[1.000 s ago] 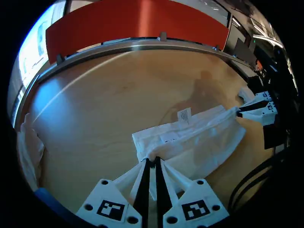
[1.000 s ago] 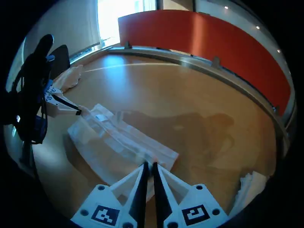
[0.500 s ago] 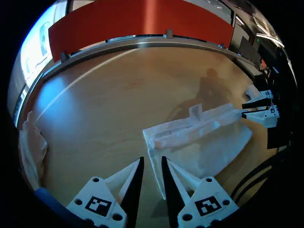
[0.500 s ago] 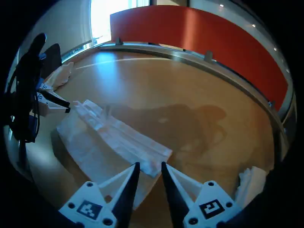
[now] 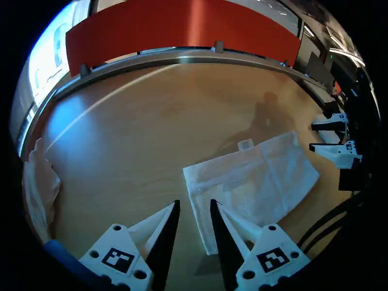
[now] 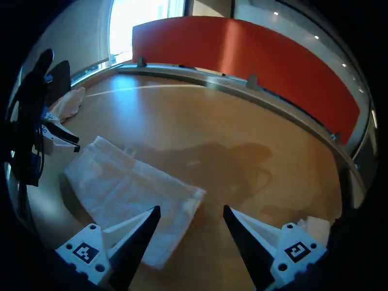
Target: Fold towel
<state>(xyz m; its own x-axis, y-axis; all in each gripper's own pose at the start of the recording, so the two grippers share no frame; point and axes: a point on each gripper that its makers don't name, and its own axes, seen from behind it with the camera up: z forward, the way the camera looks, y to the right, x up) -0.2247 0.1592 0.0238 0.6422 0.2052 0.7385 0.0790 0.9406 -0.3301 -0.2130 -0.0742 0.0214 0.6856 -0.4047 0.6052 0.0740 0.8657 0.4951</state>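
A wooden tabletop point(image 5: 145, 111) with a metal rim stands before a red panel point(image 5: 184, 29). The folded towel point(image 5: 252, 179) lies flat on it. The left gripper point(image 5: 194, 202) is a little open and the right gripper point(image 6: 191, 208) is wide open; both are empty. The left gripper view shows the towel's tag point(image 5: 246, 144), and the right gripper view shows a bright window point(image 6: 140, 24).

Wooden table point(image 5: 145, 126), orange partition point(image 6: 271, 53), bright window point(image 6: 138, 12)
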